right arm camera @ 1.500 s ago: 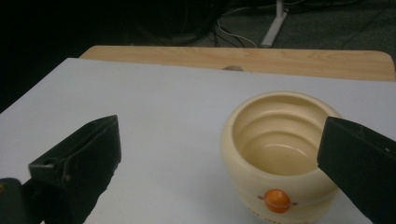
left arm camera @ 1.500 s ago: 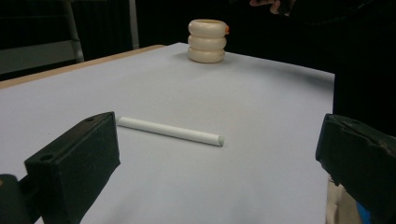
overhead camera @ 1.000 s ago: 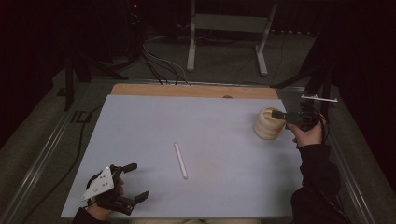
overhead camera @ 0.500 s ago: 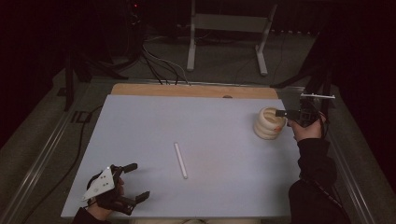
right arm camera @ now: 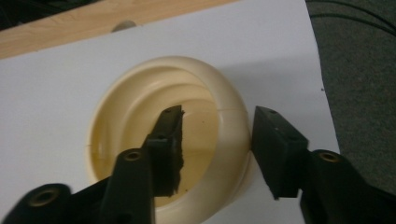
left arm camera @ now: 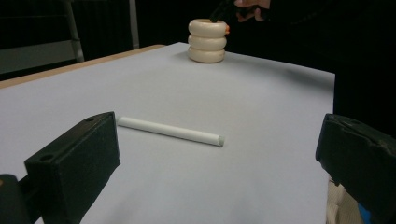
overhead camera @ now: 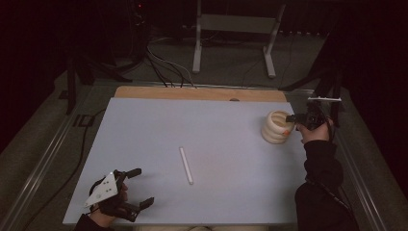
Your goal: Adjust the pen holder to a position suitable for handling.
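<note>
One cream ring stack (overhead camera: 276, 127) stands upright near the right edge of the white tabletop (overhead camera: 202, 125); the right claw (right arm camera: 217, 140) straddles its rim, one jaw inside, one outside, apart. One white rod (overhead camera: 185, 165) lies mid-tabletop, ahead of the left claw (overhead camera: 137, 188), spread wide.

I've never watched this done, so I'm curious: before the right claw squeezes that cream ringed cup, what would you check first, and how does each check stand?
1. Right claw straddles the wall of the cream ringed cup, one jaw inside, one outside: ok.
2. Jaws clamped on the wall: not ok; a gap shows.
3. Cup upright on the white tabletop: ok.
4. Left claw open and far from the cup: ok.
5. White rod lies clear of both claws: ok.
6. Cup empty: cannot tell.
</note>
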A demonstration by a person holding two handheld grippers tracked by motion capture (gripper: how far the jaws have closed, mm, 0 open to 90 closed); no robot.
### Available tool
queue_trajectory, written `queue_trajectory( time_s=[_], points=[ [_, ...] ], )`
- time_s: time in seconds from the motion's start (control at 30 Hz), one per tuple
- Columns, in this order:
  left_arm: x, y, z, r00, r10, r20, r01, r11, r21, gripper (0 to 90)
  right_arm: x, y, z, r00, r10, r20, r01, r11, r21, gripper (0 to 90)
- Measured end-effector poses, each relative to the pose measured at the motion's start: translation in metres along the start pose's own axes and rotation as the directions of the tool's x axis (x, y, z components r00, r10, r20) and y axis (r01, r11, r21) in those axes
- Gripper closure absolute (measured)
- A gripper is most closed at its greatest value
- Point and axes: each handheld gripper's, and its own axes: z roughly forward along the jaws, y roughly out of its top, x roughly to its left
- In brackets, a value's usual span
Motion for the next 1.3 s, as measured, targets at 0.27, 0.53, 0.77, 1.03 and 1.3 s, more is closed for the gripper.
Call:
queue_trajectory(
  time_s=[0.27, 0.53, 0.77, 1.03, 1.3],
  points=[
    [0.0, 0.0, 0.0, 1.0, -0.003, 0.0, 0.003, 1.0, 0.0, 0.2, 0.002, 0.003, 0.008, 0.9976, -0.001, 0.069, -0.003, 0.999, 0.047, 66.8],
    [0.0, 0.0, 0.0, 1.0, -0.003, -0.001, 0.003, 1.0, -0.002, 0.2, 0.007, 0.005, 0.009, 0.9948, 0.003, 0.101, -0.009, 0.998, 0.06, 71.8],
    [0.0, 0.0, 0.0, 1.0, -0.002, -0.001, 0.002, 1.0, 0.0, 0.2, 0.017, 0.006, 0.005, 0.9927, -0.05, 0.109, 0.043, 0.997, 0.068, 74.4],
    [0.0, 0.0, 0.0, 1.0, -0.003, -0.002, 0.003, 1.0, -0.001, 0.2, 0.038, 0.008, -0.001, 0.9904, -0.113, 0.08, 0.108, 0.992, 0.062, 74.9],
    [0.0, 0.0, 0.0, 1.0, -0.002, -0.001, 0.002, 1.0, -0.002, 0.2, 0.066, 0.005, -0.002, 0.9812, -0.189, 0.039, 0.185, 0.979, 0.085, 75.0]
  ],
)
